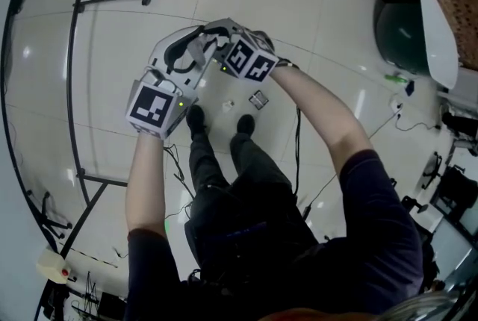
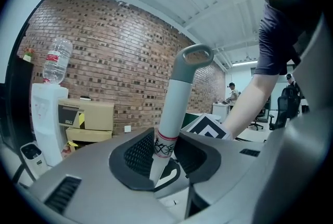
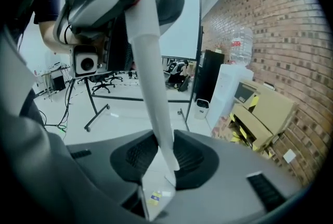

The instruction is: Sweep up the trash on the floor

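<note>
My left gripper [image 2: 164, 158] is shut on an upright pale broom handle [image 2: 174, 108] with a grey loop at its top [image 2: 196, 54]. My right gripper [image 3: 165, 158] is shut on a long white dustpan handle [image 3: 151, 61]. Below its jaws the pan [image 3: 156, 194] shows, with small yellow and white scraps in it. In the head view the left gripper [image 1: 179, 58] and right gripper [image 1: 224, 39] are close together above the white tiled floor. A white scrap [image 1: 228, 104] and a small dark square piece of trash [image 1: 258, 98] lie just ahead of the person's shoes [image 1: 196, 118].
A metal rack frame [image 1: 75, 88] stands to the left, and a green bin [image 1: 403, 36] to the far right. Cables [image 1: 299, 140] trail by the feet. A water dispenser [image 2: 49, 108] and cardboard boxes [image 2: 86, 121] line the brick wall. A whiteboard on a stand [image 3: 179, 14] is behind.
</note>
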A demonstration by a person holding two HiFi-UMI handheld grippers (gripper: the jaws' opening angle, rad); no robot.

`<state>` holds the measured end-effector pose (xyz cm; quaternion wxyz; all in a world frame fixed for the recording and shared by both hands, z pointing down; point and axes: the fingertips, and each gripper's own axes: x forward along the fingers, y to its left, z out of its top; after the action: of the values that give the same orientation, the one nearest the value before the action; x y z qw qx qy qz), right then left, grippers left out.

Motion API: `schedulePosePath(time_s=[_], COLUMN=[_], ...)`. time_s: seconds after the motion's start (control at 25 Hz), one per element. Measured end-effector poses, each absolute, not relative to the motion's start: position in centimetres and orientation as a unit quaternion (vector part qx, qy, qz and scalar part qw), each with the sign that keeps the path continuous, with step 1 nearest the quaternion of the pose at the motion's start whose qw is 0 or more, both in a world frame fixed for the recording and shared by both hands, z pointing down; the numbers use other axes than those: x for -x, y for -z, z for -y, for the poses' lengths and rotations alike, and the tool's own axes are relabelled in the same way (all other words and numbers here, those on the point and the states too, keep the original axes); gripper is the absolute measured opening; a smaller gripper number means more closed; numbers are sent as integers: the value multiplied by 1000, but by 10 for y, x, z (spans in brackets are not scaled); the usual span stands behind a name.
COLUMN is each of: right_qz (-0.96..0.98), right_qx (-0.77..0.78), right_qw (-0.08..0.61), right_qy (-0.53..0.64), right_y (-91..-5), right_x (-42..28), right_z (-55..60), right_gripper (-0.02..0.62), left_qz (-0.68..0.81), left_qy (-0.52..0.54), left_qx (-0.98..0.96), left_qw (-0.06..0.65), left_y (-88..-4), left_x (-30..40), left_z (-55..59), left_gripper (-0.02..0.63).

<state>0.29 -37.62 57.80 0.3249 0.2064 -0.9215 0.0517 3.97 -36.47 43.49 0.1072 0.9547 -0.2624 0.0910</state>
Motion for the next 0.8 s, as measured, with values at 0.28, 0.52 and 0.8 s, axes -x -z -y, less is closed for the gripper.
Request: schedulePosePath(time_s=[0.28,0.52,0.8], right_qz=[924,925,916], right_qx=[-182,-203,-235], right_qw=[331,315,309], right_qy=[-57,-65,-102], right_y=[-611,-621,-628], right_x=[12,21,19], right_z=[358,350,318], right_gripper=[109,117,126], left_qz=[279,285,255], left_qy=[-83,-67,-42], left_qx=[-948,-946,-942], left_qw=[130,143,213], left_y=[-465,-477,-490], left_x=[-26,-8,-5], left_z=[353,340,299], left_gripper=[101,105,130])
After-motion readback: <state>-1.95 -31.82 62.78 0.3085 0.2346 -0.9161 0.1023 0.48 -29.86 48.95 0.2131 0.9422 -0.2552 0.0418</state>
